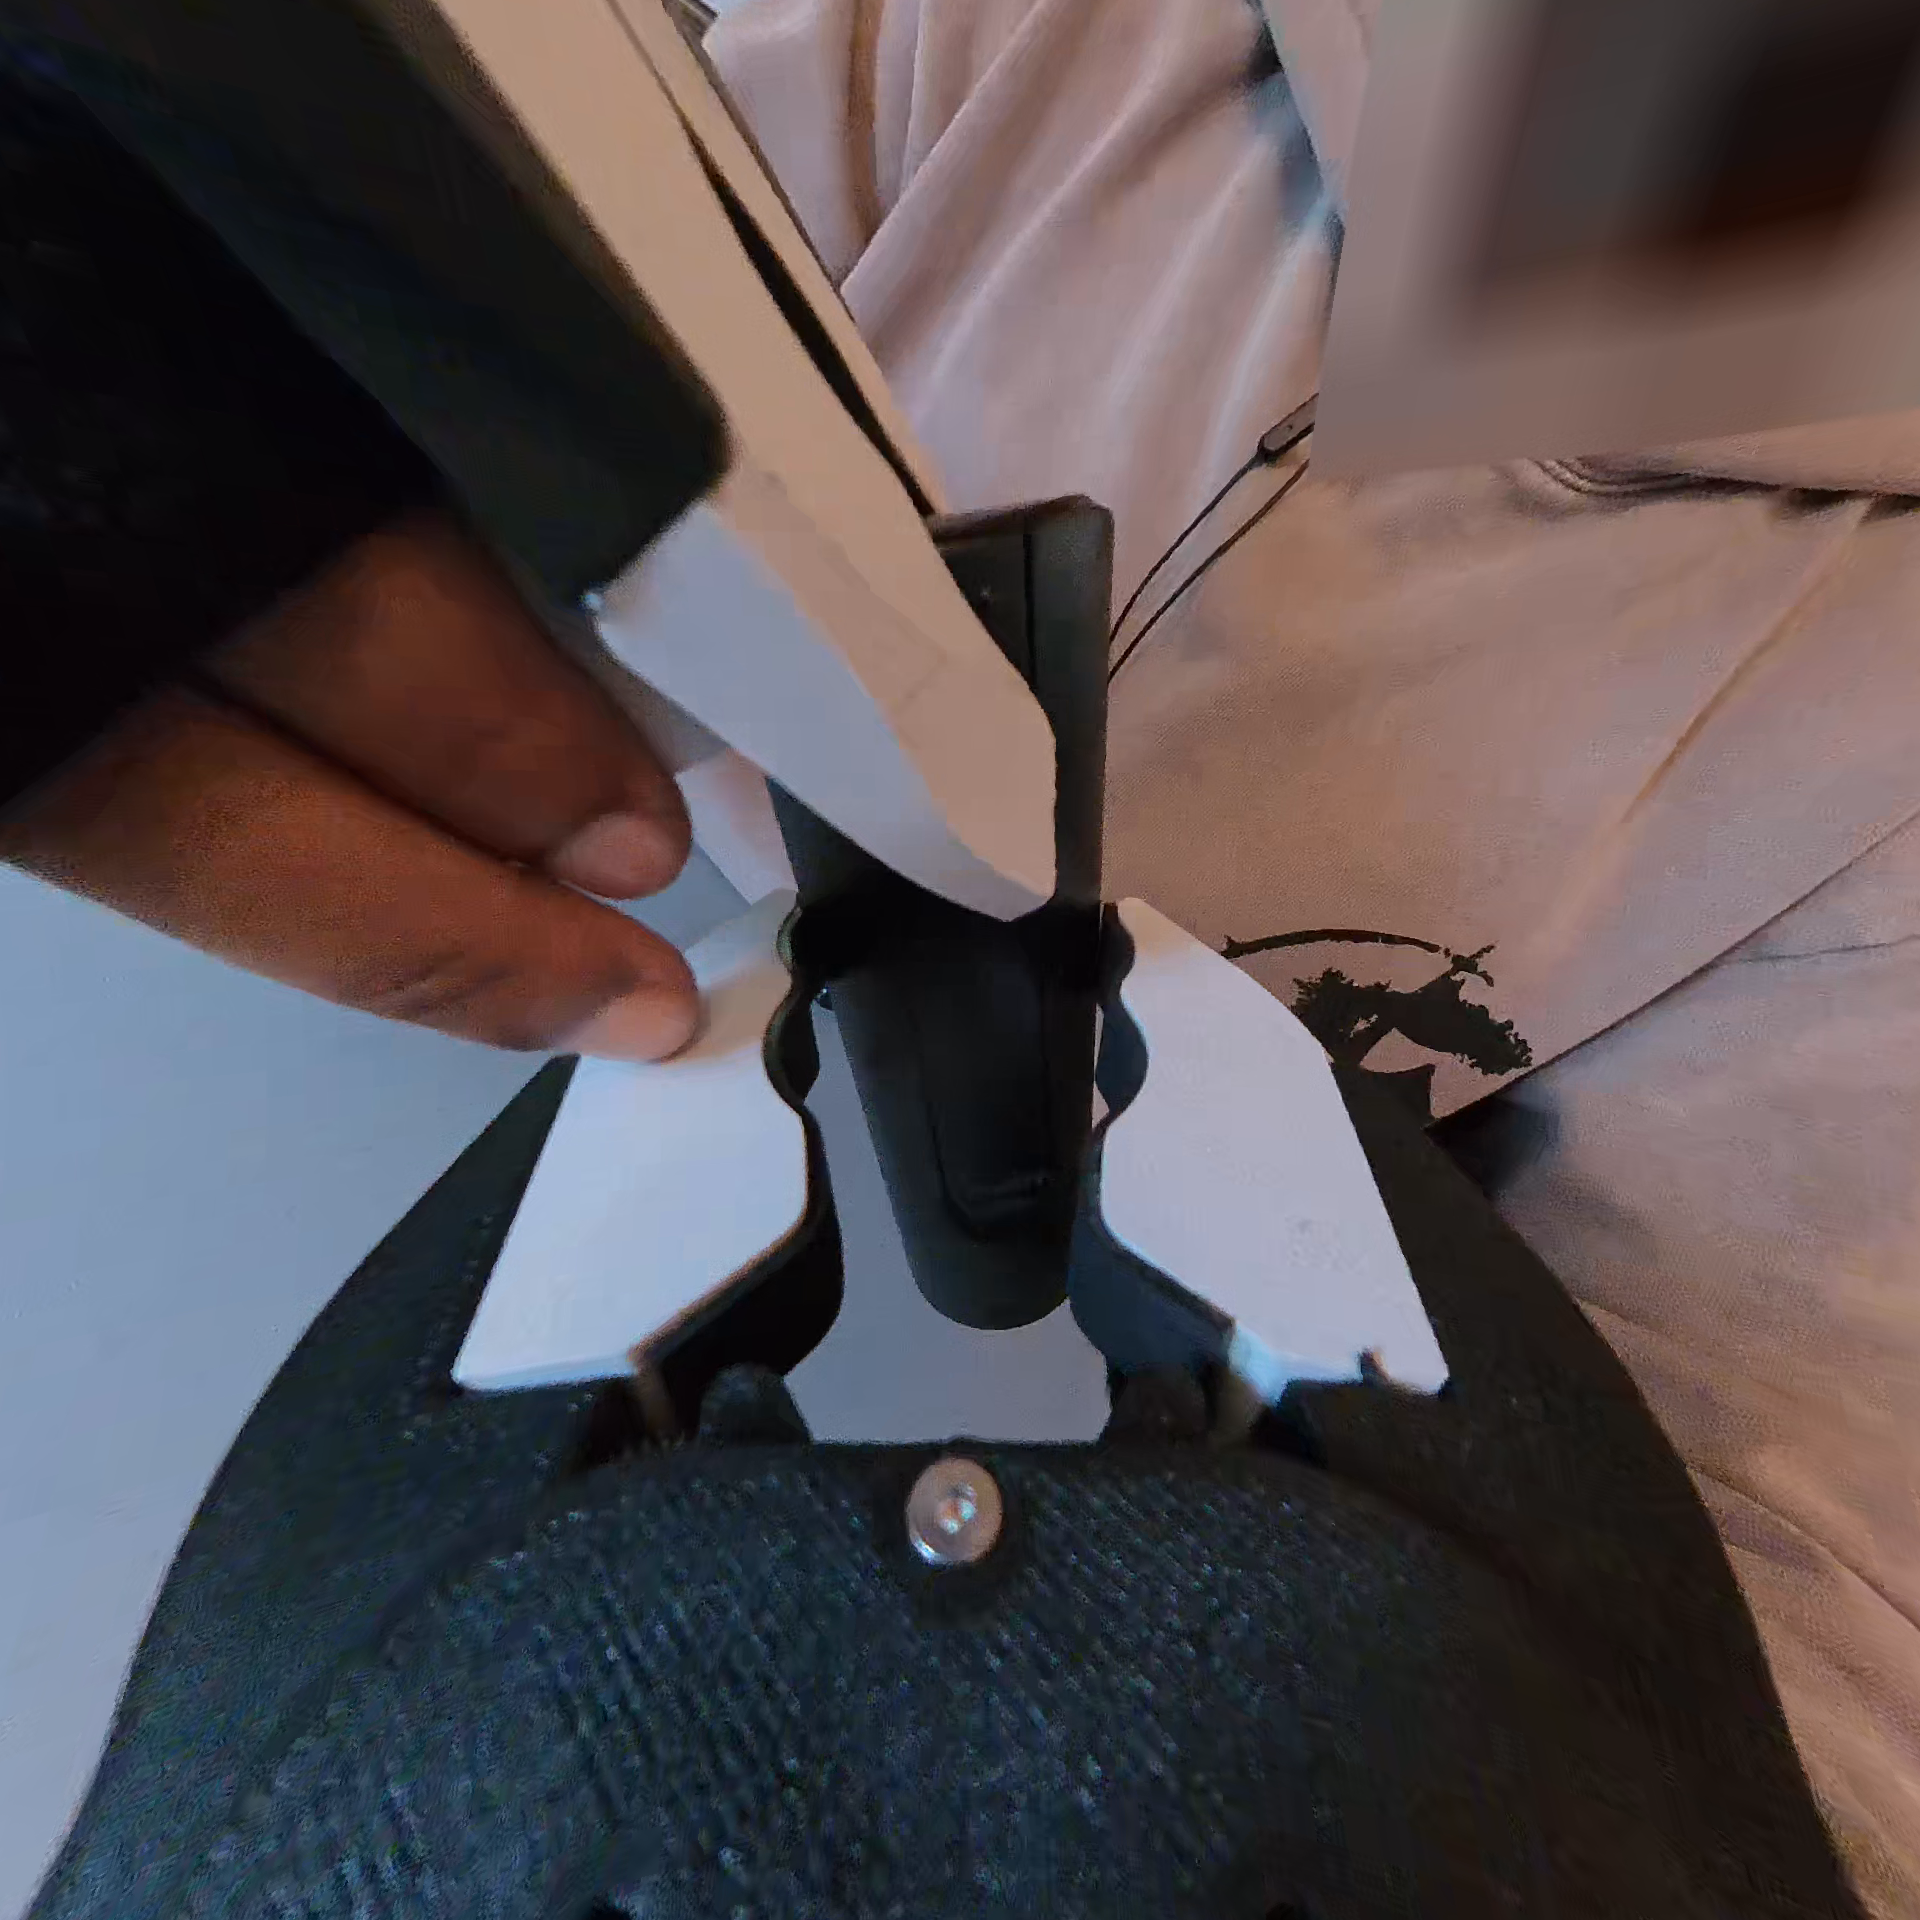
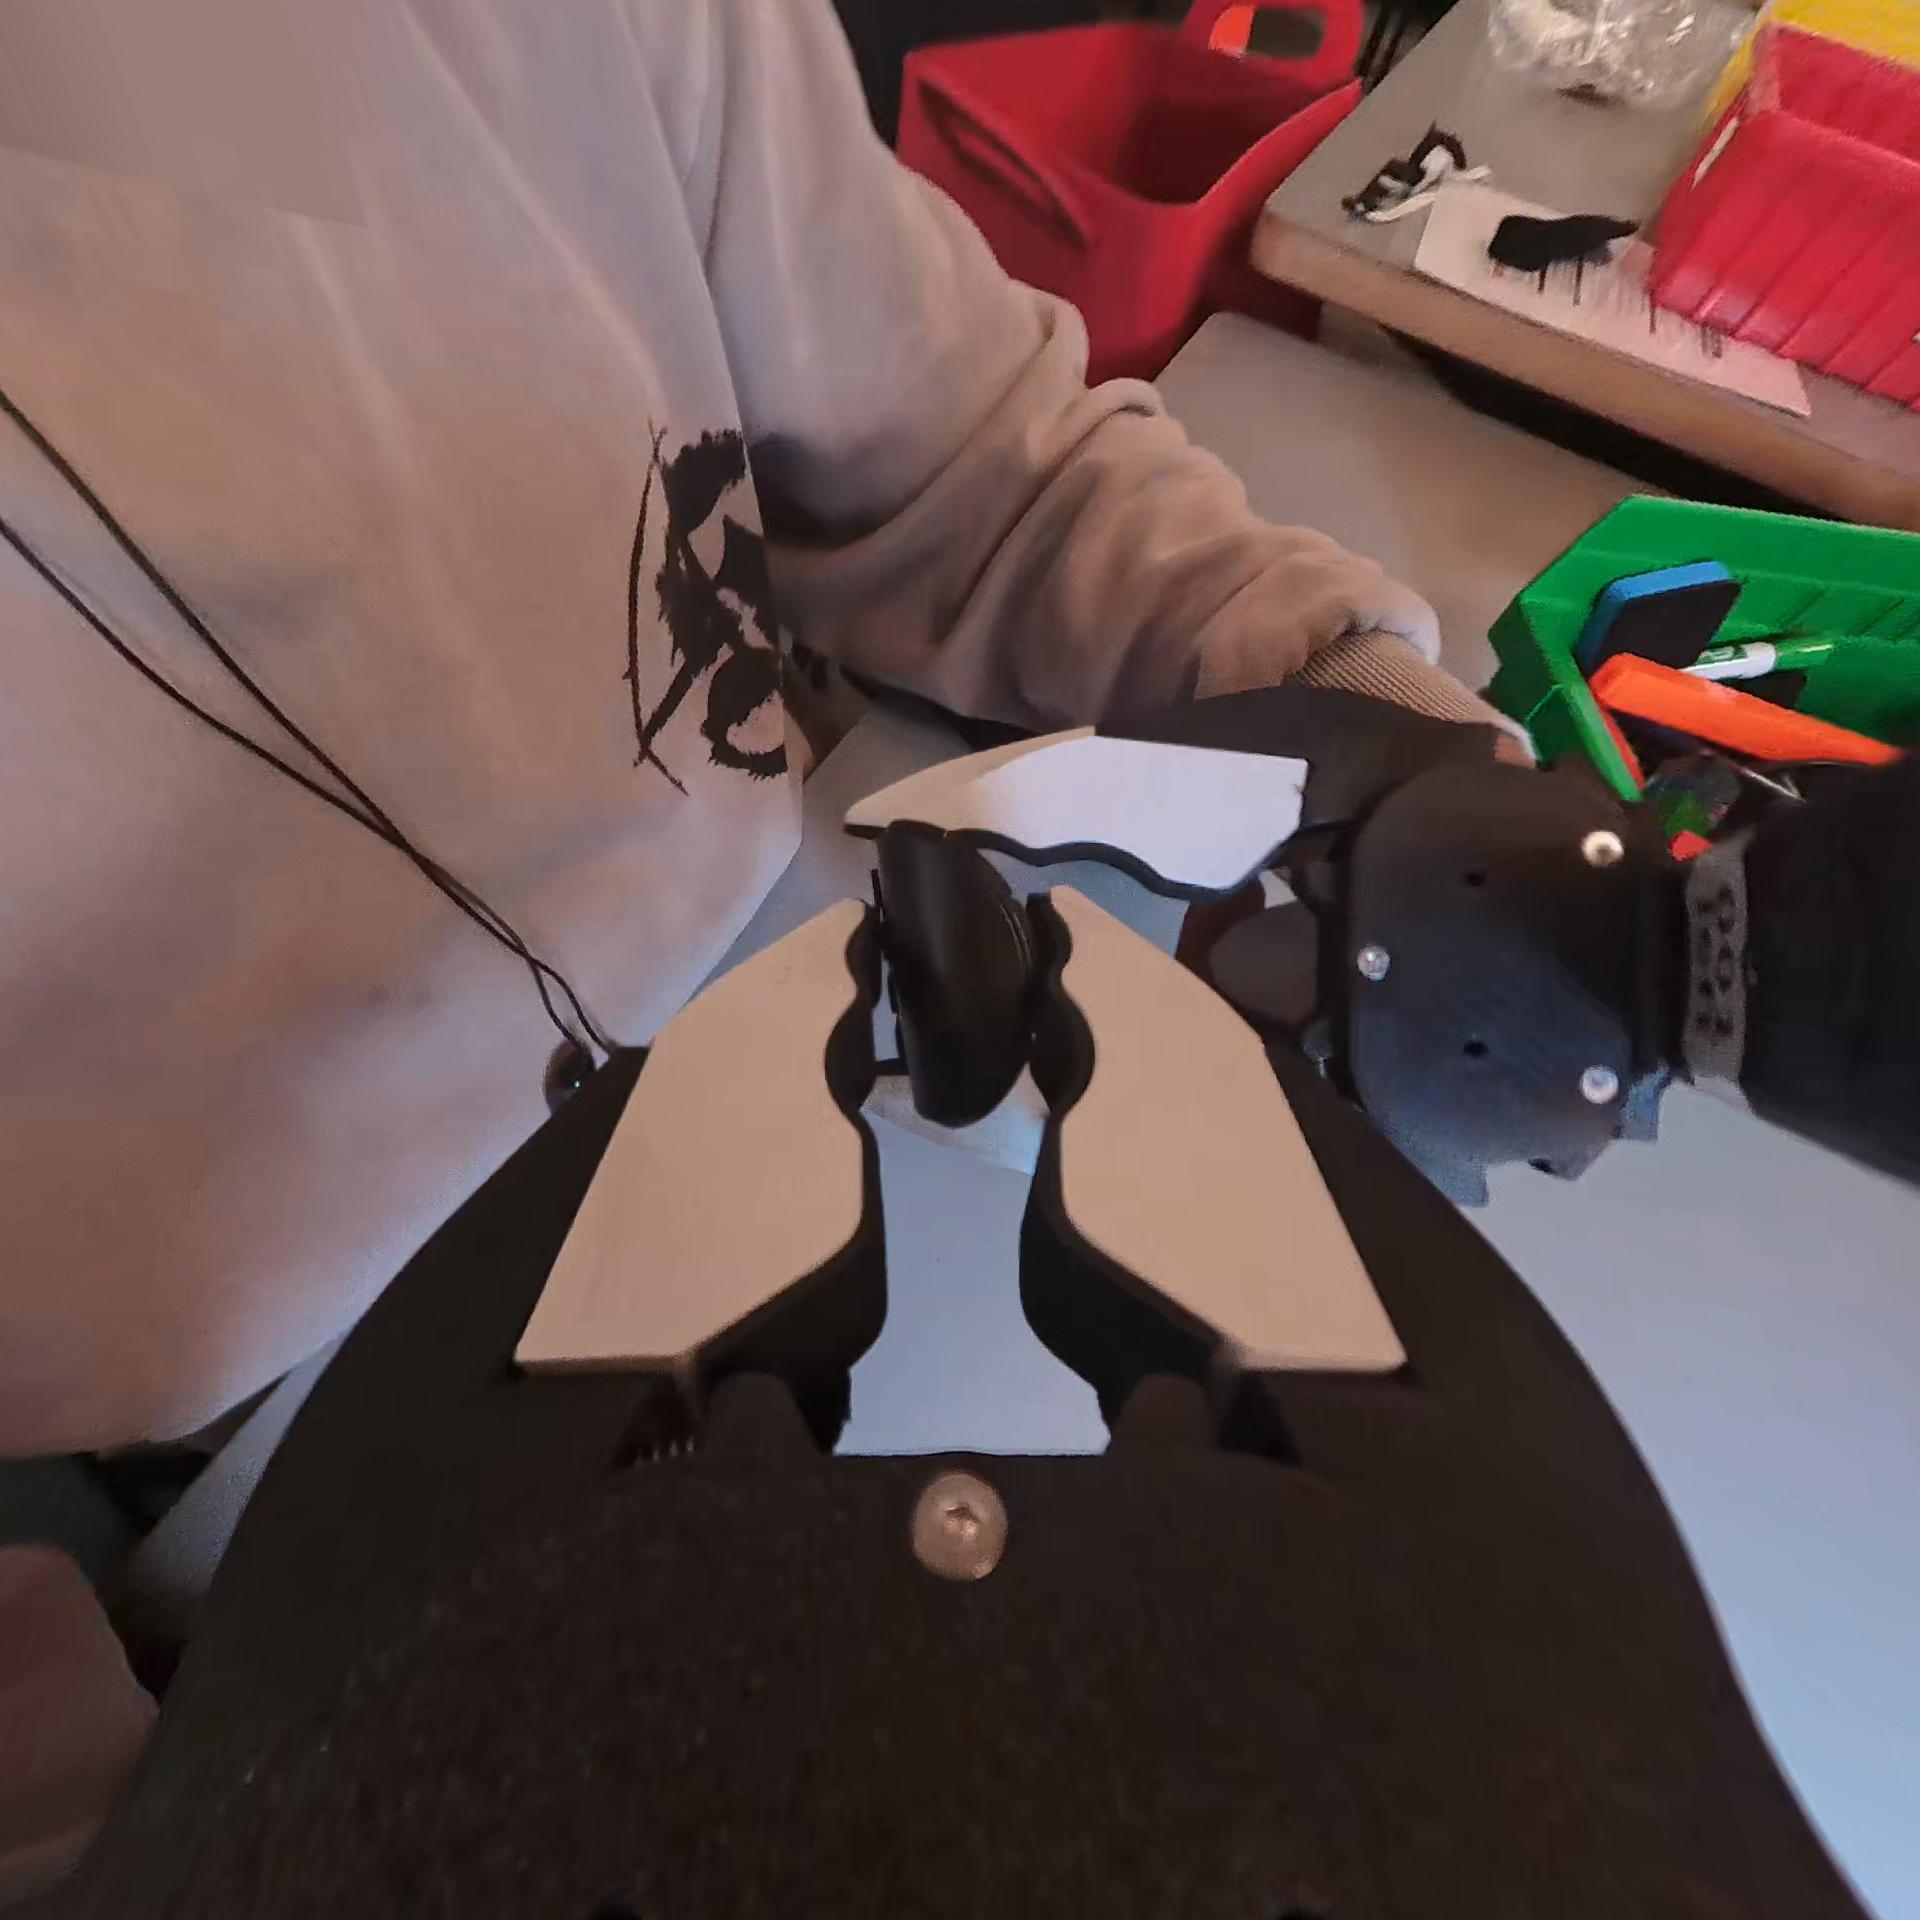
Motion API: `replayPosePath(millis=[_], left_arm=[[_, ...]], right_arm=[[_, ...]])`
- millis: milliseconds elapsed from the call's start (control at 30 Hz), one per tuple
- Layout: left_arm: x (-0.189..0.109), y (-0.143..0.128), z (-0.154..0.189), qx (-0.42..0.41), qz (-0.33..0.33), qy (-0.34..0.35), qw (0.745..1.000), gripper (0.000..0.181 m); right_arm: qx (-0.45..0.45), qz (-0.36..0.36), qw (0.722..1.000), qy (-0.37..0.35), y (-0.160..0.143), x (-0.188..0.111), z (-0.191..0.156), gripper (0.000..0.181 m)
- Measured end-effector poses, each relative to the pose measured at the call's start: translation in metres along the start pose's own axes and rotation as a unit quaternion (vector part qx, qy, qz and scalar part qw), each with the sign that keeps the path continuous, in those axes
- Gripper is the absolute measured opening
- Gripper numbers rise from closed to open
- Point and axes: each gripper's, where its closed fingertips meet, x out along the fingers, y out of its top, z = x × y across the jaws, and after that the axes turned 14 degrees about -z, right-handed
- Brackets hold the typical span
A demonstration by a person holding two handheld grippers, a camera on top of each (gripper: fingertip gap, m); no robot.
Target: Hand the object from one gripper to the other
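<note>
A black oblong object (image 1: 966,1174) with a rounded end sits between the black pads of my left gripper (image 1: 956,930), which is shut on it. In the right wrist view, my right gripper (image 2: 951,914) is also shut on the same object (image 2: 951,1008), its pads pressing both sides. The two grippers cross at the object. The right gripper's white fingers (image 1: 831,644) come in from the upper left, held by a hand (image 1: 416,831). The left gripper's white finger (image 2: 1101,810) comes in from the right. The object is held in the air above a pale table.
The person's beige sweatshirt (image 2: 364,520) is close behind the grippers. A green tray (image 2: 1683,613) holding markers and erasers stands at the right. A red bin (image 2: 1101,166) and a second table (image 2: 1507,301) with a red box (image 2: 1808,239) are farther back. Pale grey tabletop (image 2: 1610,1351) lies below.
</note>
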Motion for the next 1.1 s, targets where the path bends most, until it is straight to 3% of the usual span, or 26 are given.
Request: replayPosePath(millis=[167,333,467,567,700,733,800,867,967,1033,1100], left_arm=[[-0.011,0.009,0.004,-0.001,0.035,-0.014,0.999,0.051],[-0.078,0.031,0.003,0.052,0.193,0.108,0.974,0.056],[-0.135,0.044,0.009,0.087,0.308,0.22,0.921,0.061],[-0.166,0.057,0.012,0.118,0.365,0.326,0.864,0.061],[-0.196,0.07,0.008,0.129,0.387,0.491,0.769,0.054],[-0.197,0.071,0.014,0.142,0.386,0.506,0.758,0.034],[-0.197,0.073,0.024,0.154,0.371,0.514,0.758,0.029],[-0.199,0.07,0.024,0.135,0.334,0.529,0.769,0.027],[-0.197,0.062,0.02,0.103,0.251,0.559,0.784,0.026],[-0.191,0.048,0.011,0.07,0.155,0.587,0.792,0.026],[-0.183,0.029,-0.002,0.036,0.039,0.62,0.782,0.026]], right_arm=[[-0.028,-0.003,0.999,-0.043,0.007,-0.01,0.004,0.024],[-0.01,0.12,0.977,-0.176,0.025,-0.077,0.039,0.023],[0.03,0.291,0.917,-0.27,0.037,-0.148,0.063,0.023],[0.066,0.393,0.864,-0.308,0.037,-0.182,0.075,0.023],[0.108,0.447,0.838,-0.294,0.034,-0.175,0.09,0.023],[0.114,0.453,0.835,-0.291,0.033,-0.169,0.093,0.023],[0.137,0.47,0.831,-0.265,0.029,-0.166,0.097,0.023],[0.151,0.444,0.849,-0.244,0.02,-0.158,0.102,0.025],[0.148,0.317,0.898,-0.267,-0.007,-0.137,0.109,0.031],[0.133,0.204,0.921,-0.305,-0.026,-0.129,0.112,0.038],[0.11,0.095,0.93,-0.337,-0.04,-0.121,0.109,0.039]])
